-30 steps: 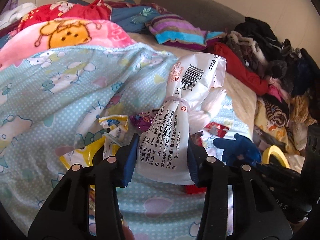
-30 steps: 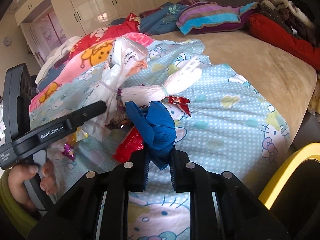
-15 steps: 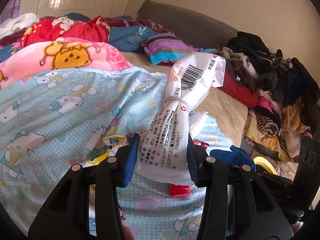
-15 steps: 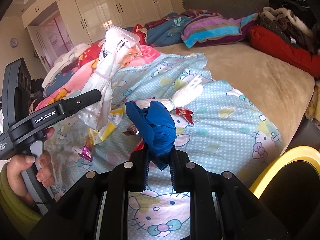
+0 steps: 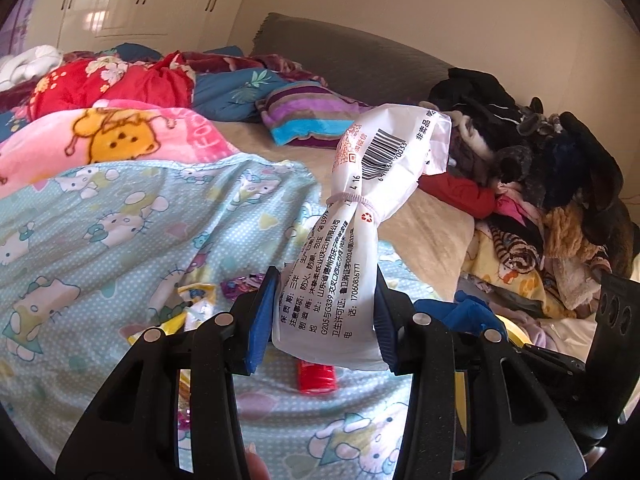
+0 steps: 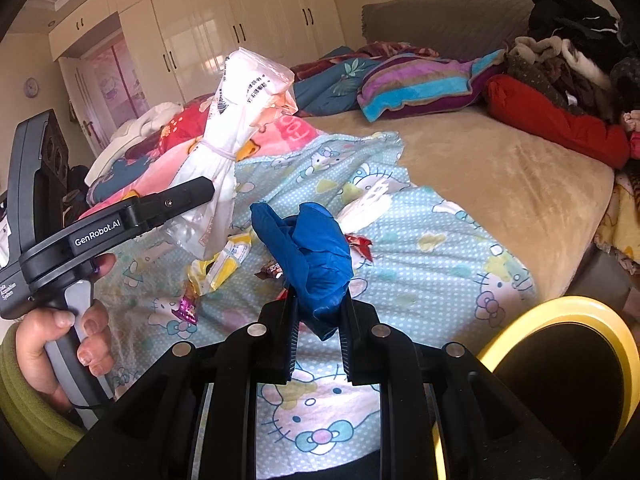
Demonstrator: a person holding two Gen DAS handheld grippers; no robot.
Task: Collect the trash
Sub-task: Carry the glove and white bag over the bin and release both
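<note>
Left gripper (image 5: pixel 324 312) clamps a white plastic package (image 5: pixel 360 216) bearing a barcode and Chinese print; its body reads "GenRobot.AI". Right gripper (image 6: pixel 318 320) clamps a blue wad (image 6: pixel 312 256).

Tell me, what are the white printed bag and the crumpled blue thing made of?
The white printed bag tied with a band looks like thin glossy plastic film: it crinkles, shines and lets light through. The crumpled blue thing looks like thin rubbery or plastic sheet, maybe a glove: smooth soft folds, slight sheen.

Both wrist cameras are looking down along their fingers, close over the bed (image 5: pixel 120 220), sharing the cartoon-print sheet (image 6: pixel 440 248)
</note>
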